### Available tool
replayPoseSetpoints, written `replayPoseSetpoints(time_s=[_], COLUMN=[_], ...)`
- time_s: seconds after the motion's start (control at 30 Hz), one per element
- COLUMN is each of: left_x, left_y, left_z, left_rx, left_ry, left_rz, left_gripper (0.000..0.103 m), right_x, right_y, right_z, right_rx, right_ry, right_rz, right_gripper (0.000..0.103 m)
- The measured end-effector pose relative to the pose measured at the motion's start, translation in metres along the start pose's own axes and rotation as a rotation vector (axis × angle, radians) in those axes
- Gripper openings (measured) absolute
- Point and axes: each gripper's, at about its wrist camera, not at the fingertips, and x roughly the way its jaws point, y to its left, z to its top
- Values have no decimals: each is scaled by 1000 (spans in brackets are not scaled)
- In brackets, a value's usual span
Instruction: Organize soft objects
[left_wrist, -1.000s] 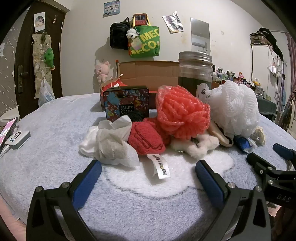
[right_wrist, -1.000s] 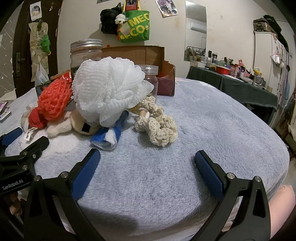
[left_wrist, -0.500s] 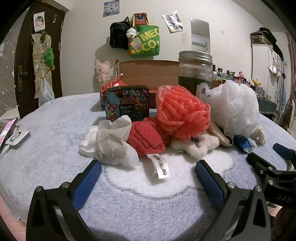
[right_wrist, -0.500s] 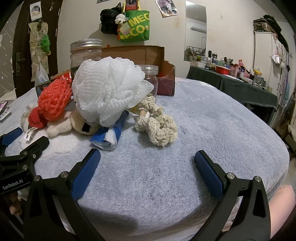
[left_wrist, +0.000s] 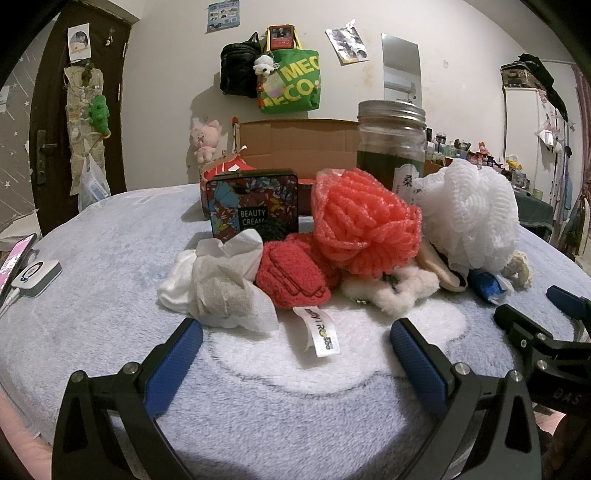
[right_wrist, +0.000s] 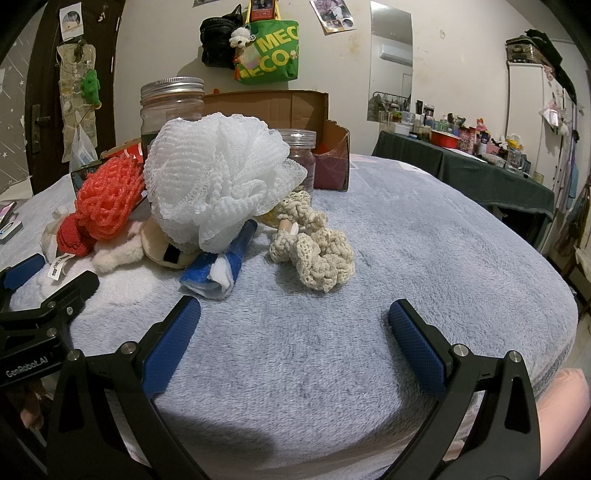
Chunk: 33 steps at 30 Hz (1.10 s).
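A pile of soft things lies on the fluffy blue-grey blanket (left_wrist: 92, 314). It holds crumpled white tissue (left_wrist: 225, 284), a red knitted piece (left_wrist: 291, 277) with a white label, a coral mesh pouf (left_wrist: 365, 229), a white mesh pouf (left_wrist: 469, 214) (right_wrist: 218, 177), white fluff (left_wrist: 391, 291), a beige crochet scrunchie (right_wrist: 317, 251) and a blue-and-white cloth roll (right_wrist: 221, 266). My left gripper (left_wrist: 295, 354) is open and empty just in front of the red piece. My right gripper (right_wrist: 293, 332) is open and empty in front of the scrunchie.
Behind the pile stand a patterned "Beauty Cream" tin (left_wrist: 253, 210), a large glass jar (left_wrist: 389, 147), a smaller jar (right_wrist: 299, 155) and an open cardboard box (left_wrist: 295, 144). A phone and a white device (left_wrist: 35, 277) lie at the left edge. A green-covered table (right_wrist: 480, 173) stands far right.
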Motion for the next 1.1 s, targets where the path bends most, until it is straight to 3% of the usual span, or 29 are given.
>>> replayPoseSetpoints(time_s=[0.57, 0.97, 1.1], left_x=[-8, -8, -4], left_y=[15, 52, 67], left_z=[28, 49, 55], left_rx=[0, -3, -3], left_ry=[26, 53, 73], left_rz=[-74, -45, -31], left_gripper=[103, 103, 99], right_x=[-4, 3, 8], right_y=[-11, -28, -33], right_z=[19, 35, 37], right_rx=[-6, -3, -5], right_ry=[6, 31, 49], right_rz=[57, 50, 53], right_gripper=[103, 103, 103])
